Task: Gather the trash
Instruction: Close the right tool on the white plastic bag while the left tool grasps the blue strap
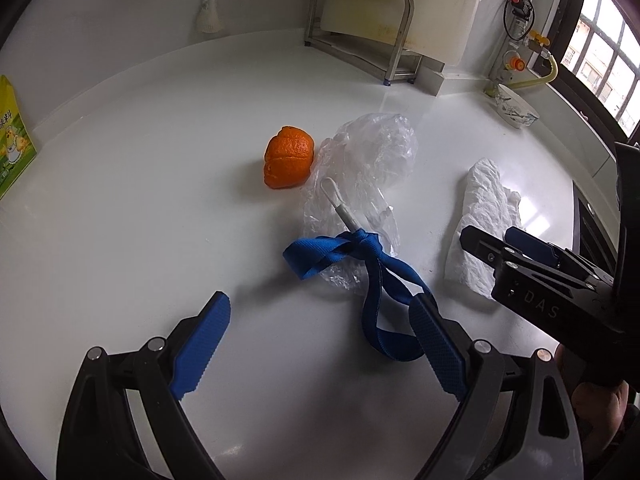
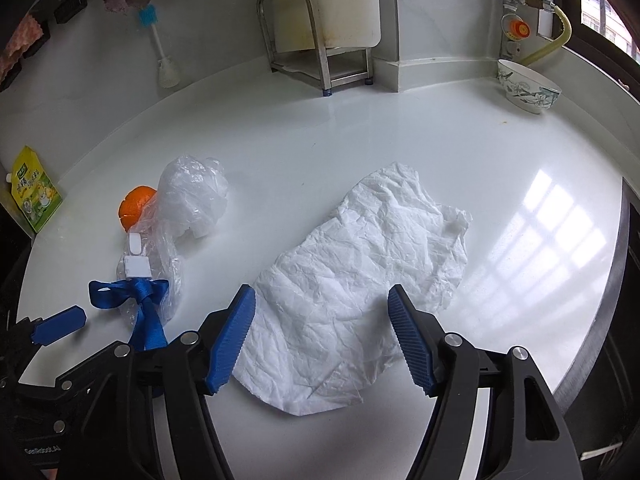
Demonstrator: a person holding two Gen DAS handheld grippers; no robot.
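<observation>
Both pairs of jaws are held wide apart, with nothing gripped. The left gripper (image 1: 320, 344) is poised over the white counter (image 1: 140, 220), and a loop of the blue strap (image 1: 376, 264) lies between its fingers, close against the right one; whether the strap touches that pad cannot be told. The right gripper (image 2: 322, 334) is set over the near edge of the crumpled white paper towel (image 2: 360, 272), which lies spread between its fingers without being pinched.

From left to right, a yellow-green packet (image 2: 34, 192) is seen at the counter's far left, cut off by the frame edge in the left wrist view. Next comes the orange peel (image 1: 289, 158), shown whole in the left wrist view but half hidden behind the clear plastic bag (image 2: 192, 196) in the right wrist view. The bag lies crumpled just beside the peel, and a small white plastic piece (image 2: 136, 260), possibly a clip or buckle, is seen on it, with the blue strap knotted at its near end. The paper towel lies well to the right, apart from the bag.

Only the right wrist view shows the patterned bowl (image 2: 528, 88) clearly, along with a brush with a blue head (image 2: 154, 36) and hanging cloths at the back wall. A steel rack (image 2: 316, 52) is seen in both views.
</observation>
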